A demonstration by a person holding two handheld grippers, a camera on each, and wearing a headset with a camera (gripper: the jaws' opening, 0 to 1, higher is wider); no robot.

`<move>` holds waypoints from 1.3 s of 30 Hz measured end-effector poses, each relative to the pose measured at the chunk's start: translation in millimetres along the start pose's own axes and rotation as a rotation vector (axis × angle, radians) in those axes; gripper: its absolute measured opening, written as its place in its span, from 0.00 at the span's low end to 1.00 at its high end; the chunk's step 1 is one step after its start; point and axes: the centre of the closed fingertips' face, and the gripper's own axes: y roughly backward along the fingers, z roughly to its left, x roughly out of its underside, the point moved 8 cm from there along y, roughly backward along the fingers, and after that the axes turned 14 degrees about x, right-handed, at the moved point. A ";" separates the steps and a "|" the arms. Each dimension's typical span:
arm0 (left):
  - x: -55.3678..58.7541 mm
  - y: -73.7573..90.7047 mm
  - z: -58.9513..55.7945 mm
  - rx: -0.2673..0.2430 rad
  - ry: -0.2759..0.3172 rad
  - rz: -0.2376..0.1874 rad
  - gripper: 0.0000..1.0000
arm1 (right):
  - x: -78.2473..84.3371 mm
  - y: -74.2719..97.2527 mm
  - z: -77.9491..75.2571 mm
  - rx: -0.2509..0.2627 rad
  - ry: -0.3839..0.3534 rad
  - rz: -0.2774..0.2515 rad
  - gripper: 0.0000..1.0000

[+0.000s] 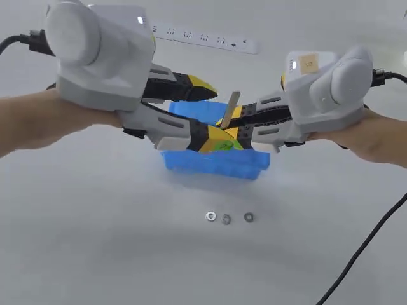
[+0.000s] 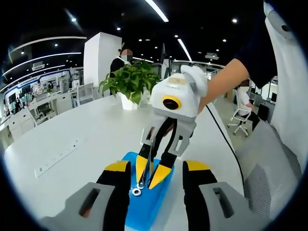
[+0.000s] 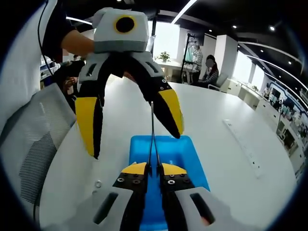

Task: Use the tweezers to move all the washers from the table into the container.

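left gripper [image 3: 136, 144] is hovering over the blue container [image 1: 210, 166], its fingers [image 2: 118, 173] spread wide and gripping nothing, one on each side of the tweezers [image 3: 152, 134] without touching them

container is sitting on the white table [image 1: 95, 241], under both grippers

tweezers are tilting down, tips just above the container floor in the left gripper view; a washer [image 2: 136, 192] is sitting right at the tips, cannot tell if it is pinched or lying on the blue floor

three washers [image 1: 227, 219] are lying in a short row on the table, just in front of the container, apart from both grippers

right gripper [image 3: 153, 168] is facing the left one across the container, its fingers [image 3: 134, 169] pinching nearly closed on the tweezers' shank, squeezing the two legs together
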 end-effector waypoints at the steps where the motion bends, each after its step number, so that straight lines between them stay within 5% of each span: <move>1: -0.8 -1.6 1.7 0.002 0.001 0.003 0.43 | -0.6 -0.1 -0.1 -0.001 -0.001 -0.003 0.11; 12: -2.3 -7.1 11.5 0.030 -0.026 0.016 0.20 | 0.3 -4.1 3.1 -0.038 0.039 0.000 0.11; 25: 1.0 -12.0 10.3 0.052 -0.031 0.051 0.10 | 8.1 -3.8 0.5 -0.033 0.037 0.015 0.10; 39: -5.9 -11.8 15.6 0.035 -0.119 0.074 0.07 | 4.7 -0.7 -2.8 0.007 0.027 0.008 0.16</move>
